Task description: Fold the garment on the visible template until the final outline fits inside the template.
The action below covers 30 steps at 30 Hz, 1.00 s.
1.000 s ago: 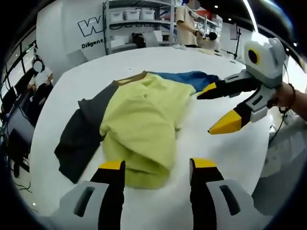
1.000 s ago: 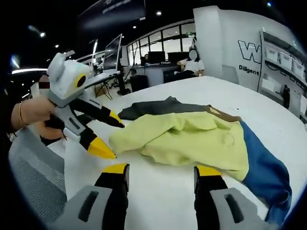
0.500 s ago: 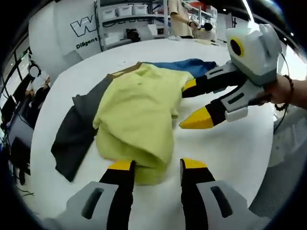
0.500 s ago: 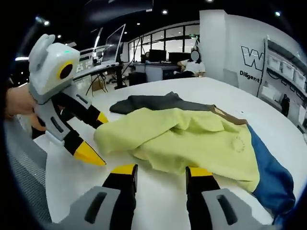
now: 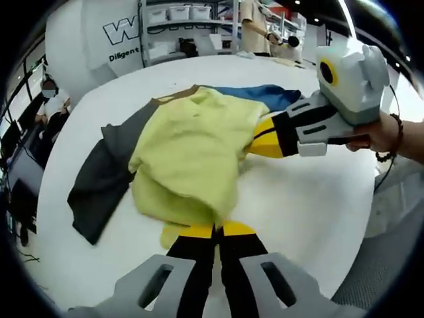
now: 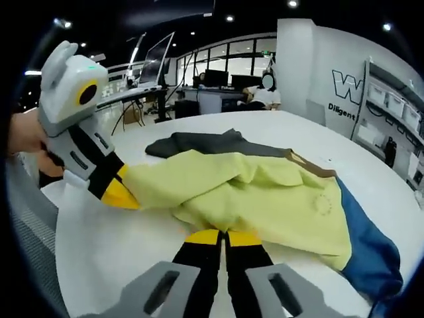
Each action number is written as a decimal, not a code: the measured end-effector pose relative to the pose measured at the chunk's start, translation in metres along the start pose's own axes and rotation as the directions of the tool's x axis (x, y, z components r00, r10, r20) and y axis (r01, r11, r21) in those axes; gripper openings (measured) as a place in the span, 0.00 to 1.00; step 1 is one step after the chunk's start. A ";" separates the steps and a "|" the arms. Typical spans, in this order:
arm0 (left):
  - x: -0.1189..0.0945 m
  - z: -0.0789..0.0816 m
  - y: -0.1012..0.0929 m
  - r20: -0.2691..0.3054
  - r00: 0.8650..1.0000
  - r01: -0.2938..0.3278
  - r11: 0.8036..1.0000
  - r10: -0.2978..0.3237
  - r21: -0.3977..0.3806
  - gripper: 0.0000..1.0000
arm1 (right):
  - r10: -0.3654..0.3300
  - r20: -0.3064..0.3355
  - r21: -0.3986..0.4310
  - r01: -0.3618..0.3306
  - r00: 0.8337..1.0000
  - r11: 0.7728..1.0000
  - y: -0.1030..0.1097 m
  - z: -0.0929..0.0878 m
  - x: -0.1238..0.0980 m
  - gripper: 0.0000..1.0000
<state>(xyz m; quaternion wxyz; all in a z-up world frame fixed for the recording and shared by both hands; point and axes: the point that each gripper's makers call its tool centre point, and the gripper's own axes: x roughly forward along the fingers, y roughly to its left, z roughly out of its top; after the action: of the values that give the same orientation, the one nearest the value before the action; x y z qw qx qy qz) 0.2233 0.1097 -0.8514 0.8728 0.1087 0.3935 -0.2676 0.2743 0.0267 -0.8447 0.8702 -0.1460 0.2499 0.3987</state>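
Both grippers clamp the garment's yellow edge; folding barely begun.
Left gripper (image 5: 217, 230) and right gripper (image 6: 225, 237) jaws pinch the garment (image 5: 192, 142), lying rumpled on the surface (image 5: 311, 192).

A white wall (image 5: 86, 33) carries a large, cut-off "W" with smaller "Diligent" beneath; both also show in the right gripper view.

The garment (image 5: 189, 149) lies bunched on the white table (image 5: 311, 192); its folded-under layers are hidden, and no template outline can be made out beneath it. The left gripper (image 5: 215, 230) and right gripper (image 6: 223, 236) have their jaw tips at the yellow hem, the contact covered by cloth. Wall lettering is cut off.
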 end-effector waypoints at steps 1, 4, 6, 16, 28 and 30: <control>-0.002 0.001 -0.001 0.004 1.000 0.009 1.000 -0.009 -0.002 0.01 | -0.001 0.004 0.006 0.001 1.000 1.000 0.000 0.001 -0.002 0.00; -0.008 0.007 -0.004 0.022 0.999 0.024 0.999 -0.023 -0.026 0.01 | 0.005 0.015 0.005 -0.005 1.000 1.000 0.000 0.005 -0.011 0.00; -0.013 0.012 -0.004 0.036 0.999 0.029 0.999 -0.028 -0.027 0.01 | 0.016 0.024 -0.002 -0.016 1.000 1.000 0.002 0.009 -0.017 0.00; -0.044 0.046 -0.010 0.095 0.991 0.096 0.995 -0.093 -0.034 0.01 | 0.030 0.086 0.050 -0.034 0.996 0.998 -0.010 0.034 -0.048 0.00; -0.045 0.080 0.030 0.154 0.987 0.061 0.995 -0.048 -0.081 0.01 | -0.006 0.136 0.096 -0.007 0.991 0.995 -0.041 0.074 -0.037 0.00; -0.039 0.081 0.044 0.146 0.989 0.039 0.993 -0.023 -0.107 0.01 | -0.009 0.129 0.092 -0.003 0.992 0.996 -0.045 0.077 -0.030 0.00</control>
<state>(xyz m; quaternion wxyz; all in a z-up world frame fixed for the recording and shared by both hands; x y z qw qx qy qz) 0.2769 0.1284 -0.7690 0.8993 0.0346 0.3450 -0.2663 0.3162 0.0144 -0.7617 0.8909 -0.0799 0.2111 0.3942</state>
